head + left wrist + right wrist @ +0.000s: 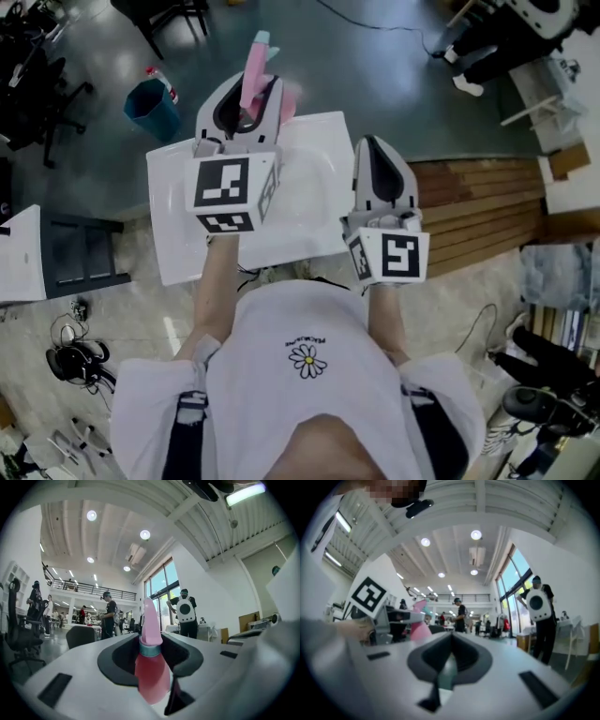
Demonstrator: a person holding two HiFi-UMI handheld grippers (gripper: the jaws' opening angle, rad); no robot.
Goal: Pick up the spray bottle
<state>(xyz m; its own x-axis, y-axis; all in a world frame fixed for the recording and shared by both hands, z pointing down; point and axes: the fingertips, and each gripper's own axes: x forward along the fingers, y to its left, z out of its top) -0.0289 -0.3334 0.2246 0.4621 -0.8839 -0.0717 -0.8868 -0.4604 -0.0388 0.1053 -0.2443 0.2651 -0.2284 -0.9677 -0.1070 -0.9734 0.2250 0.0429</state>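
Head view looks down past the person's white shirt to both claws held out over a white table (178,234). The left gripper (251,94) is clamped on the pink spray bottle (253,70). Its jaws stand partly apart, with the bottle's body wedged between them and its teal collar and pink head poking out past the jaw tips. In the left gripper view the bottle (152,672) fills the gap between the dark pads of that claw (150,641). The right gripper (367,141) sits just beside it, a little nearer the person, with its jaws brought together on nothing. The right gripper view shows the two pads meeting in a line (451,639), with the pink bottle (419,627) off to the left. Beyond the table's far edge a blue bin (152,108) stands on the grey floor, and wooden boards (478,202) run off to the right.
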